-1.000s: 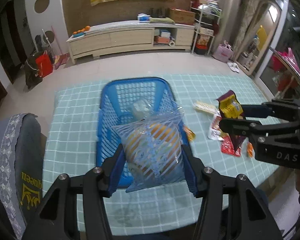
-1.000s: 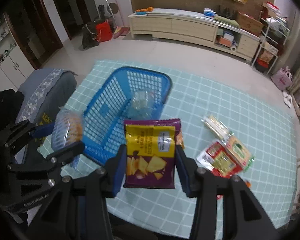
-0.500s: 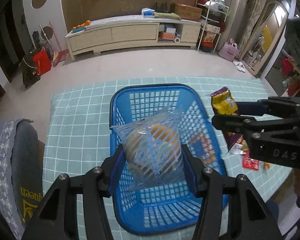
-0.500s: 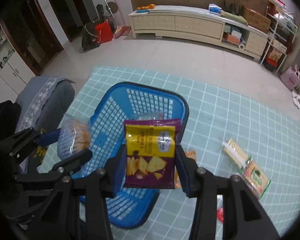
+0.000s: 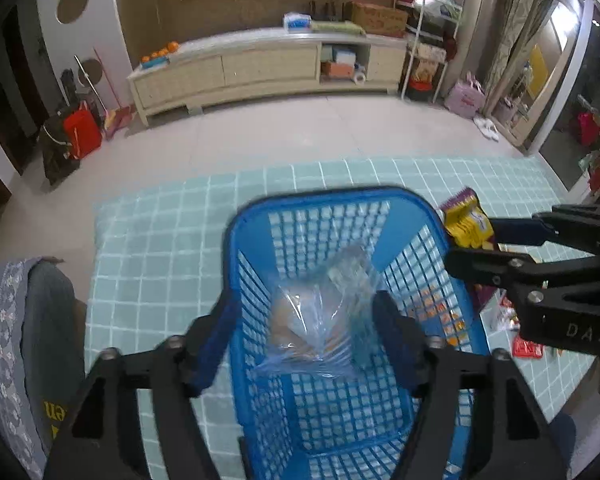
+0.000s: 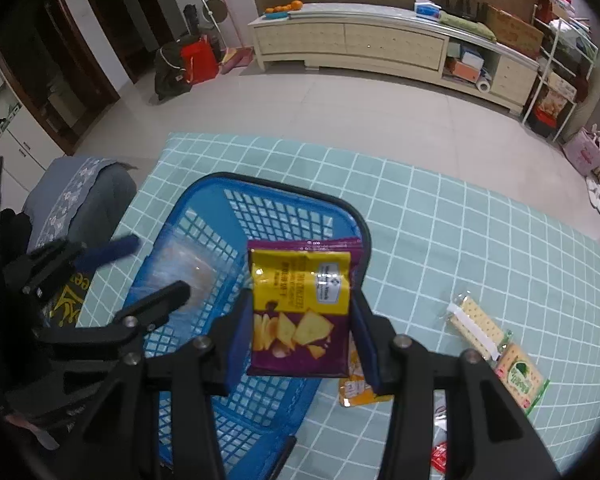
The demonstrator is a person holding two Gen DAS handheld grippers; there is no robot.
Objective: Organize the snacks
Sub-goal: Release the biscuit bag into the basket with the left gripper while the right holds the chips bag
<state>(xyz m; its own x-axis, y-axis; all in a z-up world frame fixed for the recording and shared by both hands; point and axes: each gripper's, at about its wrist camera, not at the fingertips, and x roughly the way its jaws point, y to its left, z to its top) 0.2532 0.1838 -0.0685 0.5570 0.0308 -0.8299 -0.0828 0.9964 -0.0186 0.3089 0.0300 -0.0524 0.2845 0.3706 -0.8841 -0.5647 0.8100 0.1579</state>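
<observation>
Now logged: left tongs (image 5: 300, 344) have just been opening, their clear bun bag (image 5: 320, 328) dropped loose into the blue basket (image 5: 420, 208); right tongs (image 6: 300, 336) clamp the purple chip packet (image 6: 300, 312) at its 3 o'clock rim; cracker packs (image 6: 496, 344) lie on the worktop (image 6: 440, 220).

table (image 6: 440, 232) under teal checked cloth
bearing a blue basket (image 6: 204, 208), cracker packs (image 6: 496, 348), an orange packet (image 6: 360, 394) and a red wrapper (image 6: 440, 456).

Left gripper (image 5: 304, 340) jaws just opening, clear bag (image 5: 320, 328) free.
</observation>
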